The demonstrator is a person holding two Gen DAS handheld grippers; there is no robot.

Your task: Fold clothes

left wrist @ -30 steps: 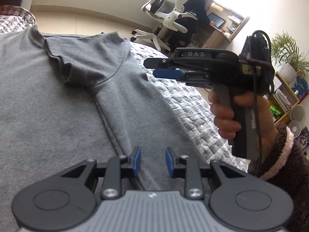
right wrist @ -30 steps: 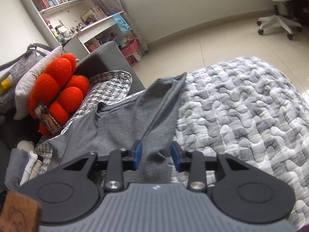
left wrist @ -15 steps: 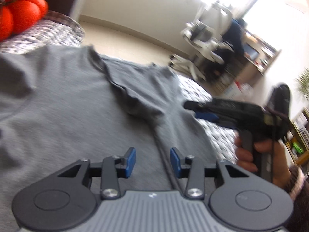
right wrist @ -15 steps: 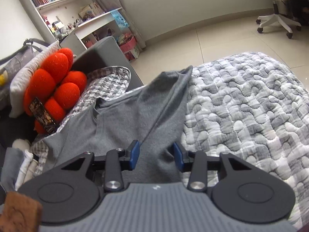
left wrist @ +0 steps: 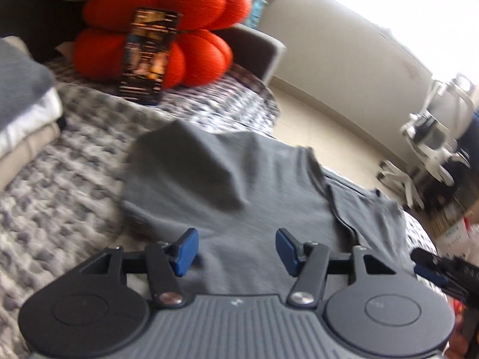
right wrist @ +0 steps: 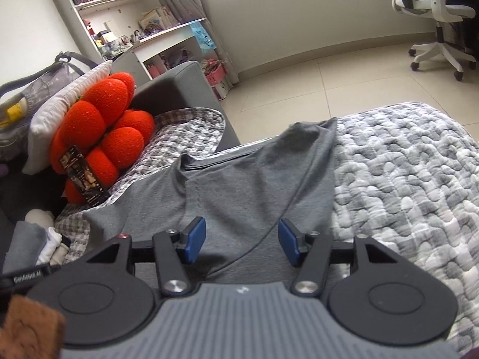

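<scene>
The left tongs (left wrist: pixel 235 249) are opening above the grey T-shirt (left wrist: pixel 239 185), gripping nothing. The right tongs (right wrist: pixel 242 243) are likewise opening over its folded side, pads clear of the cloth. The T-shirt is lying flat on the quilted bed (right wrist: pixel 404 185), near an orange cushion (right wrist: pixel 101 131).

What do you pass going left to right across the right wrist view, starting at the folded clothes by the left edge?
Folded clothes → orange cushion → grey T-shirt → quilted bedspread, with the white office chair beyond it at top right.
</scene>
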